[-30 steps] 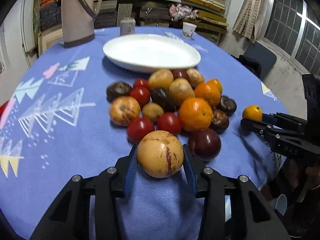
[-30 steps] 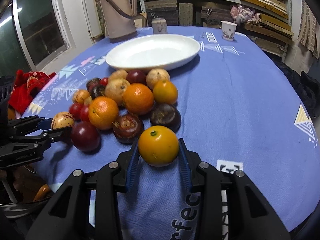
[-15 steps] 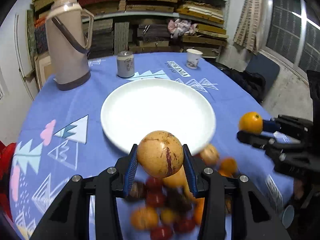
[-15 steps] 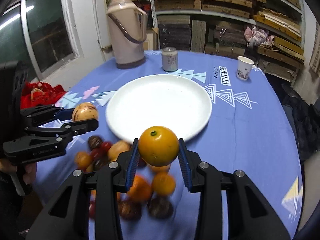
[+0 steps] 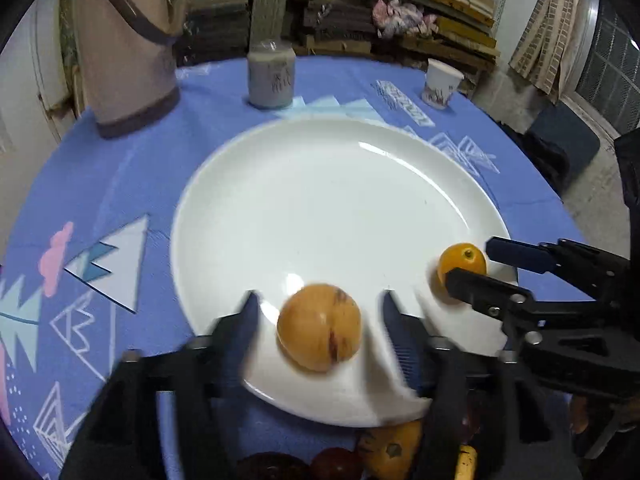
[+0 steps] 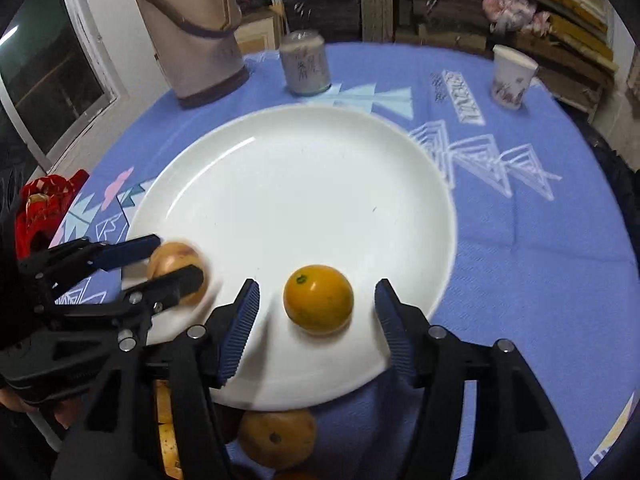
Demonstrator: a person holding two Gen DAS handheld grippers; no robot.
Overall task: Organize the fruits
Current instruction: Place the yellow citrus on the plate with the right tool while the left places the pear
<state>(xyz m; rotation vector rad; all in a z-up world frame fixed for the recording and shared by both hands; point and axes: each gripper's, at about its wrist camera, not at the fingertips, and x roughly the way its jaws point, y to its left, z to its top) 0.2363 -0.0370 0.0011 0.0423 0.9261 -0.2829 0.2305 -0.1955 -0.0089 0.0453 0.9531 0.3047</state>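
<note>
A big white plate [image 5: 320, 208] [image 6: 296, 184] lies on the blue tablecloth. Over its near rim my left gripper [image 5: 316, 320] has its jaws opening, and a yellow-brown spotted fruit [image 5: 319, 327] sits between them with gaps on both sides. My right gripper [image 6: 316, 304] is opening too, with an orange [image 6: 319, 299] loose between its blue pads [image 6: 240, 320]. Each gripper shows in the other's view: the right gripper [image 5: 476, 266] beside the orange [image 5: 460, 265], the left gripper [image 6: 168, 260] around the blurred spotted fruit [image 6: 176, 268].
More fruit [image 6: 276, 436] [image 5: 388, 448] lies on the cloth just below the plate's near rim. A beige thermos [image 5: 124, 52], a grey tin [image 5: 271, 76] and a paper cup [image 5: 442, 85] stand behind the plate. Something red [image 6: 44, 204] lies at the table's left edge.
Both grippers carried their fruit from the pile forward over the plate. Both jaws have since spread, and the spotted fruit and the orange now sit free between the pads.
</note>
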